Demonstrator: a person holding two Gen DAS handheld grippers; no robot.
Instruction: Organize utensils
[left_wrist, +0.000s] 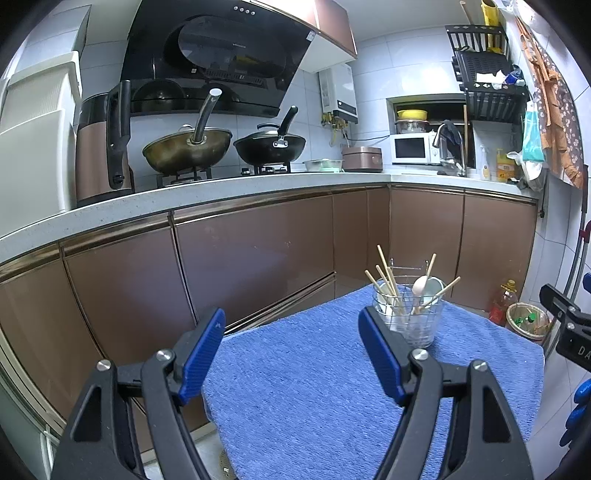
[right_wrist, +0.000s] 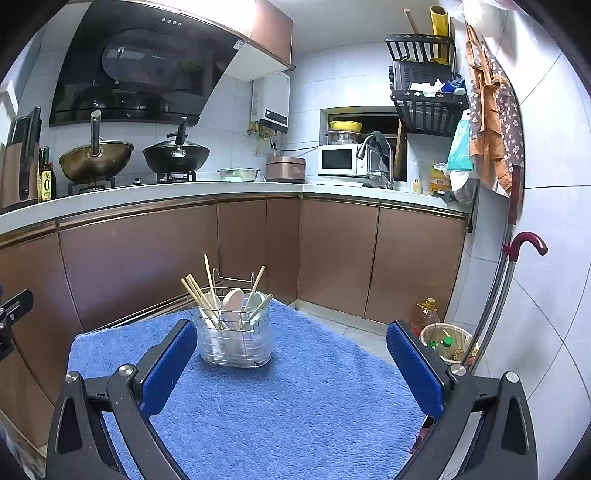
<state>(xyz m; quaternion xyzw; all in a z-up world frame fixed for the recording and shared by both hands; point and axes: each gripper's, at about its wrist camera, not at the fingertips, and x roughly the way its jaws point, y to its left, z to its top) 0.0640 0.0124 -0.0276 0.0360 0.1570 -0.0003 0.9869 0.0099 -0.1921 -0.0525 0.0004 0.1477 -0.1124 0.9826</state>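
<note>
A wire utensil holder with a clear liner (left_wrist: 410, 314) (right_wrist: 235, 339) stands upright at the far end of a blue towel (left_wrist: 314, 387) (right_wrist: 295, 398). Several wooden chopsticks (left_wrist: 388, 284) (right_wrist: 199, 295) and pale spoons (left_wrist: 419, 285) (right_wrist: 232, 302) stick out of it. My left gripper (left_wrist: 291, 354) is open over the towel's near left part, with the holder just beyond its right finger. My right gripper (right_wrist: 291, 369) is open too, the holder just past its left finger. Neither holds anything.
Brown cabinets (left_wrist: 258, 251) under a white counter run behind the table. Two woks (left_wrist: 186, 147) sit on the stove. On the floor at right are an oil bottle (right_wrist: 424, 317) and a waste basket (right_wrist: 447, 341). A mop handle (right_wrist: 506, 273) leans on the wall.
</note>
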